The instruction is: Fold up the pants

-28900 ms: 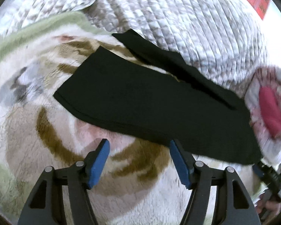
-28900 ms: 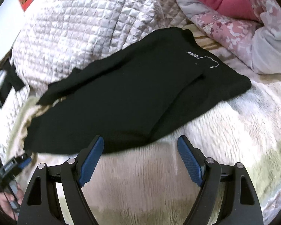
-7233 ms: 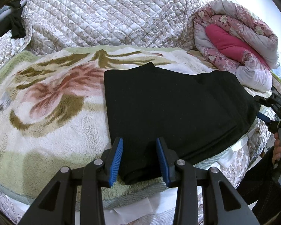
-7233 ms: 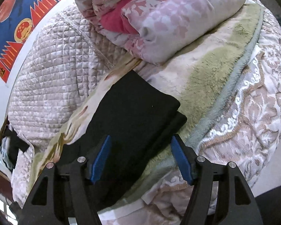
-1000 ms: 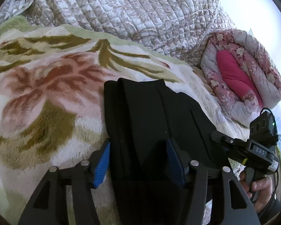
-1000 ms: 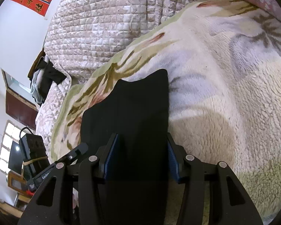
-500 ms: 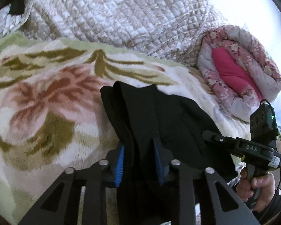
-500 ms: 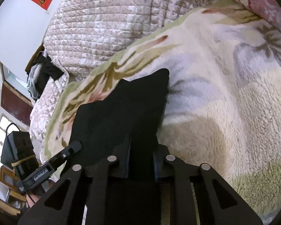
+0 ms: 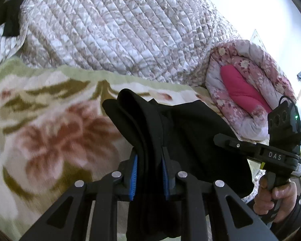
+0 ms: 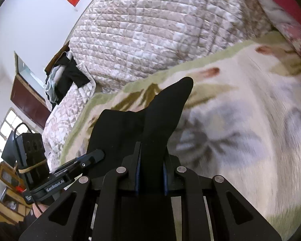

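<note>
On the bed, left wrist view:
Left gripper (image 9: 148,177): its blue pads are narrowed onto a bunched fold of the black pants (image 9: 190,136), the jaws closing on the thick cloth that fills the gap between them.
Pants: the gripped edge stands up off the floral blanket (image 9: 50,132) in a ridge; the rest drapes to the right toward the near edge of the bed.
Right gripper (image 9: 220,138): seen from the side at the right edge of the picture, its fingers reach into the far side of the pants; a hand (image 9: 277,196) wraps its handle.
Behind: a quilted cover (image 9: 120,34) rises along the far side of the bed, and a rolled pink quilt (image 9: 248,92) lies at the far right corner.

On the bed, right wrist view:
Right gripper (image 10: 150,177): its pads sit narrow, pinching a band of the pants (image 10: 162,116) that runs up between them to a raised point.
Pants: lifted clear of the blanket (image 10: 240,120) at that point, spreading left toward the other tool.
Left gripper (image 10: 92,156): at lower left, its tip touches the left part of the pants.
Background: the quilted cover (image 10: 150,30) fills the top; dark clothes (image 10: 66,76) hang beside its left end.
</note>
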